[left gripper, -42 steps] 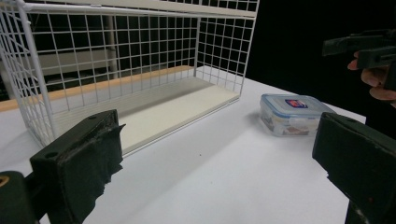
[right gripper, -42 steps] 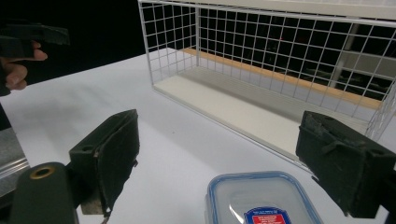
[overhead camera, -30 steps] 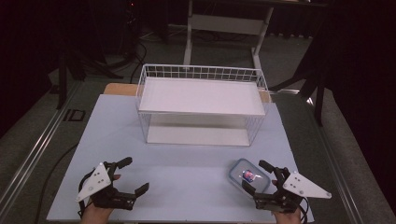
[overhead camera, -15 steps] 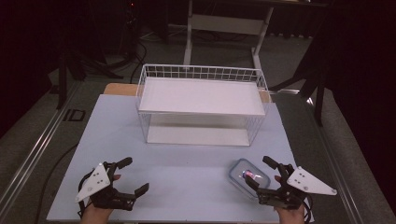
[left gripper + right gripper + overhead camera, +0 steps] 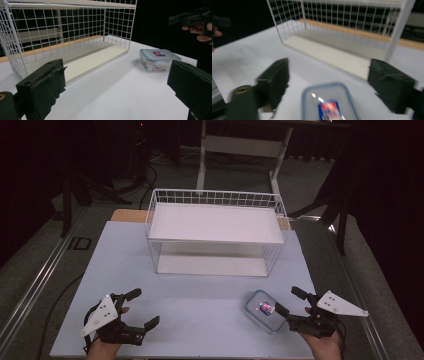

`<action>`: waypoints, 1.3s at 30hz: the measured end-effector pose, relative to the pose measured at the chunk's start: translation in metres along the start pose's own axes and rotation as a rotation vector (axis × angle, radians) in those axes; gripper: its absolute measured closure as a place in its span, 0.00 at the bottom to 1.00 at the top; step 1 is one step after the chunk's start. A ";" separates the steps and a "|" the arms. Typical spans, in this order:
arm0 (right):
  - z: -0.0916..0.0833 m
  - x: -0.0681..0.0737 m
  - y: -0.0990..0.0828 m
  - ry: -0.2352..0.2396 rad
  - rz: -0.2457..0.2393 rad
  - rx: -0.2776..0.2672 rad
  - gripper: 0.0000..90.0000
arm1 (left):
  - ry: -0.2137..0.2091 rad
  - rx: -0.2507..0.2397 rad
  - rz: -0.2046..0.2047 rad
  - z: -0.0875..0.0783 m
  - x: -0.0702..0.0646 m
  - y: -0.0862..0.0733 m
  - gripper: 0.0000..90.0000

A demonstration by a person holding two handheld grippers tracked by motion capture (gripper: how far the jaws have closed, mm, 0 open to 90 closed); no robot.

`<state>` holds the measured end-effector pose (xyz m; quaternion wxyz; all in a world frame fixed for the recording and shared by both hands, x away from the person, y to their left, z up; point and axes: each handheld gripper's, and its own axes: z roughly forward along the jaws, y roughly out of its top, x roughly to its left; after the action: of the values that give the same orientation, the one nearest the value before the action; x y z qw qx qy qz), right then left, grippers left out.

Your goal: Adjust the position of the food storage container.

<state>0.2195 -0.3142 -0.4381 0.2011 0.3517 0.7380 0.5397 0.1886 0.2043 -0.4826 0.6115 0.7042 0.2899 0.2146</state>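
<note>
My right hand-held gripper (image 5: 290,301) is wide open, jaws either side of the lidded plastic box (image 5: 263,310) near the worktop's (image 5: 200,295) front right edge, not closed on it yet. Looks like the approach-to-grasp step. Next I'd need to settle lower and close squarely on its sides. Left hand-held gripper (image 5: 141,307) wide open, idle front left. Wire basket (image 5: 216,232) sits behind, empty.

Room around me is dark, black backdrop. Grey floor (image 5: 30,270) with a metal rail (image 5: 37,282) along my left, "ID" marking (image 5: 79,243) beside it. White-framed stand (image 5: 245,145) behind my pale blue table (image 5: 200,310). Cables (image 5: 150,180) trail across the floor.
</note>
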 end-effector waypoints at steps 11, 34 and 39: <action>-0.013 -0.022 -0.040 -0.005 0.051 0.135 0.70 | -0.003 -0.003 0.000 0.002 0.000 0.000 0.03; -0.005 -0.045 -0.087 -0.045 0.080 0.363 1.00 | -0.004 0.012 0.024 0.004 -0.005 0.001 0.03; 0.003 -0.047 -0.085 -0.045 0.099 0.369 1.00 | -0.005 0.013 0.020 0.004 -0.004 0.001 0.03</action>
<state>0.2273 -0.3615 -0.5227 0.1228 0.4303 0.8017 0.3963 0.1882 0.1987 -0.4824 0.6056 0.7114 0.2829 0.2171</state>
